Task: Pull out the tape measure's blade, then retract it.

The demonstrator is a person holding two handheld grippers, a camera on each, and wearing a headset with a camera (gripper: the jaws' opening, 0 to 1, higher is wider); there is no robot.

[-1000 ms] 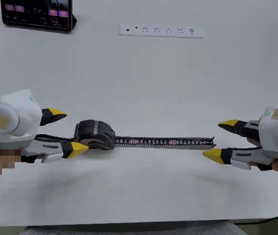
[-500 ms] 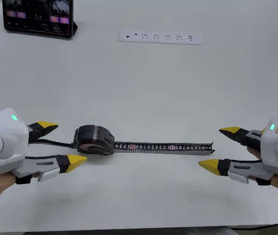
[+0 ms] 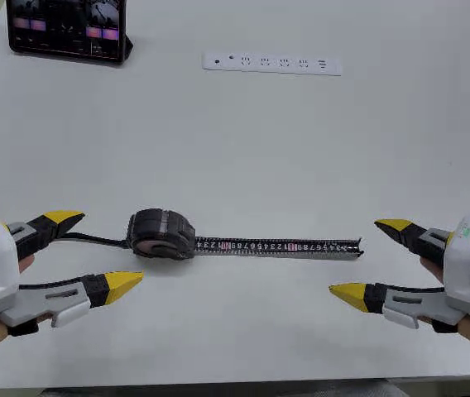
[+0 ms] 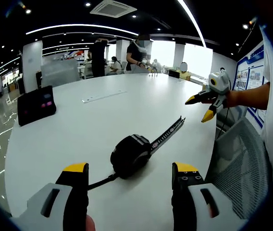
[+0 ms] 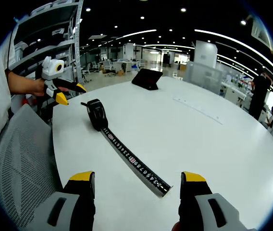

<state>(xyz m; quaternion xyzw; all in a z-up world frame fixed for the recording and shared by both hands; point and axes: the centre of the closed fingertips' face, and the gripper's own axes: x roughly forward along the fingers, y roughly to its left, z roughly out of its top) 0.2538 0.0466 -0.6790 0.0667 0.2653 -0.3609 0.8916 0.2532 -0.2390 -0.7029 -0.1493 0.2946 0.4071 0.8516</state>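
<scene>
Down at the near edge of the table [image 3: 235, 149], the left claw [image 3: 103, 248] is spread wide and grips nothing. A thin black strap [image 3: 94, 240] runs in between its yellow tips, trailing from the tape measure [image 3: 160, 235]. Over by the right edge, the right claw [image 3: 361, 256] gapes just as wide, empty too, with its tips near the blade's hooked end but apart from it. The tape measure lies left of centre, its blade [image 3: 280, 246] drawn out flat toward the right, numbers up. Beyond that is bare white table. Further back, a white power strip [image 3: 272, 63] lies along the far edge, and a dark tablet [image 3: 65, 29] stands propped at the far left corner, screen lit.
</scene>
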